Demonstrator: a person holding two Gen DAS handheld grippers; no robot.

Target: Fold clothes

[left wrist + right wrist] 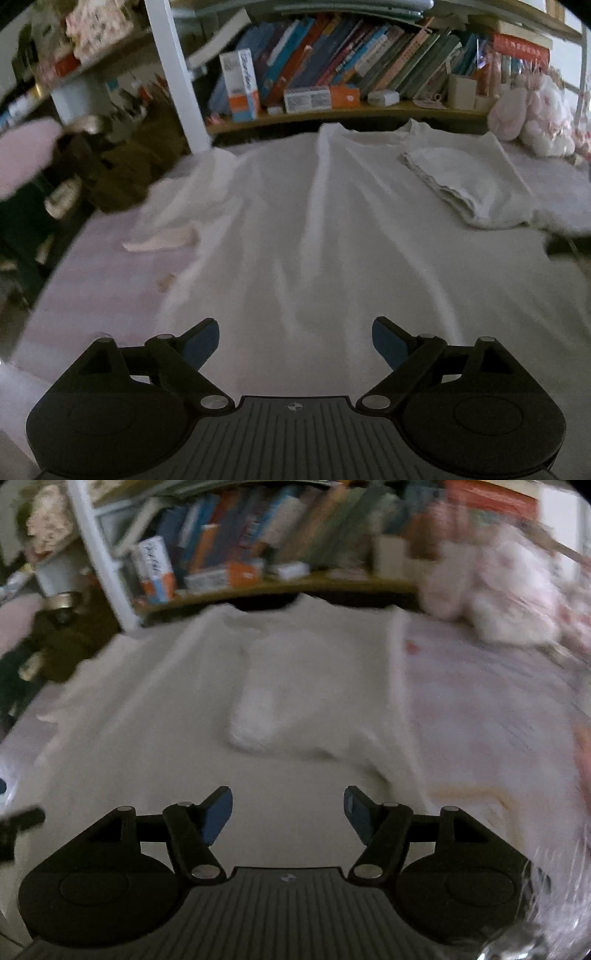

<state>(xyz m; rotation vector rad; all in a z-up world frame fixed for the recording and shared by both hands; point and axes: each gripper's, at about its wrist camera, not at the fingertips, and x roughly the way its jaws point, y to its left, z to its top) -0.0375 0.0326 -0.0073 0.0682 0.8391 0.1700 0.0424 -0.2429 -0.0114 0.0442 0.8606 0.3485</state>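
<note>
Left gripper [295, 341]: jaws wide apart, empty, above the white shirt [295, 229].
Right gripper [288, 814]: jaws apart, nothing held.
Shirt: spread flat on the bed [480, 709].
Done: right sleeve [454, 181] folded in.
Left: left sleeve [166, 221], body folds.

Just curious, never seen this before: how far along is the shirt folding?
Early. One sleeve already lies folded in over the shirt; the other sleeve is still spread out. Nothing is in hand: the left gripper and right gripper are both open, empty.
</note>
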